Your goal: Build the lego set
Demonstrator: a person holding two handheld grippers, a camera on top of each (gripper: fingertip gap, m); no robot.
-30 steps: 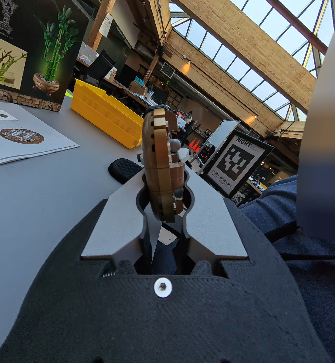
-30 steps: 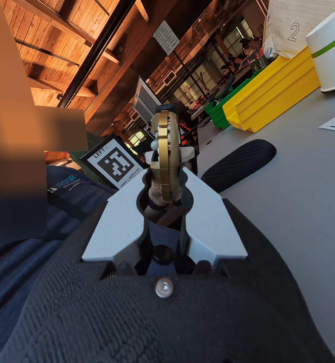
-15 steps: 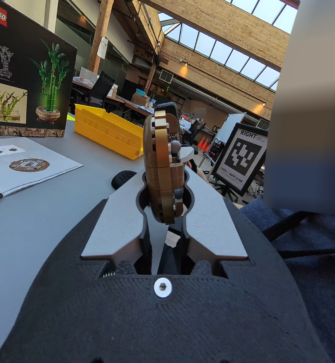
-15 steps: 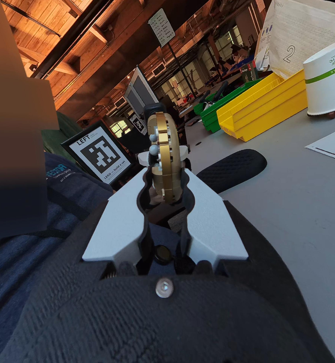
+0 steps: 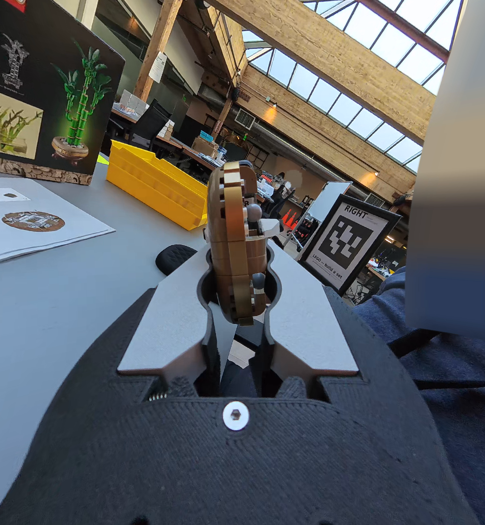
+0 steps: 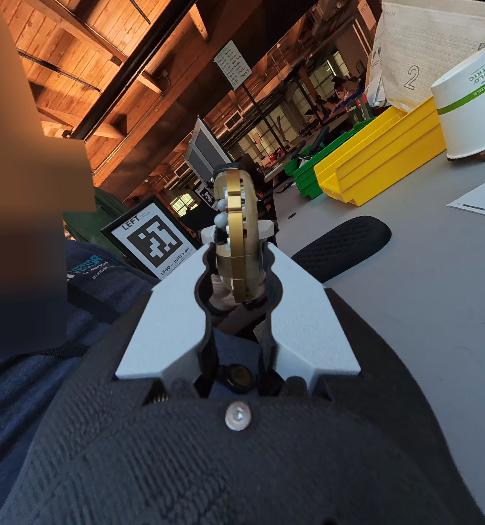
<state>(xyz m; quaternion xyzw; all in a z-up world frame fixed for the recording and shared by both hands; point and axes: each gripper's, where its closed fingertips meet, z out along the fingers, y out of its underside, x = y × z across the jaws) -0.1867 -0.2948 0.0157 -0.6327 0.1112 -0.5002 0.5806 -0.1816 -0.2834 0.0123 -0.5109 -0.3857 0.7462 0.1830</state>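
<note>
A round brown and gold lego base [image 5: 232,250] is held edge-on in the air above the grey table [image 5: 51,306]. My left gripper [image 5: 235,252] is shut on one side of its rim. My right gripper [image 6: 237,255] is shut on the opposite side of the same base [image 6: 237,241]. Small grey ball pieces [image 5: 254,211] stick out of the base's face. The right gripper's white fingertip [image 5: 269,225] shows behind the base in the left wrist view. The left gripper's fingertip [image 6: 265,227] shows behind it in the right wrist view.
The set's black box [image 5: 45,99] and an open instruction booklet [image 5: 36,221] lie on the left of the table. Yellow bins [image 5: 156,181] [image 6: 377,159], a green bin [image 6: 306,173], a white paper cup [image 6: 474,108], a paper bag [image 6: 423,48] and a black pad [image 6: 340,247] are around. A person's blue sleeve [image 5: 448,383] is close. The grippers are tip to tip, or close to it.
Both grippers have turned together with the base held between them, and more of the table, box and bins has come into view. Both grips are unchanged.
</note>
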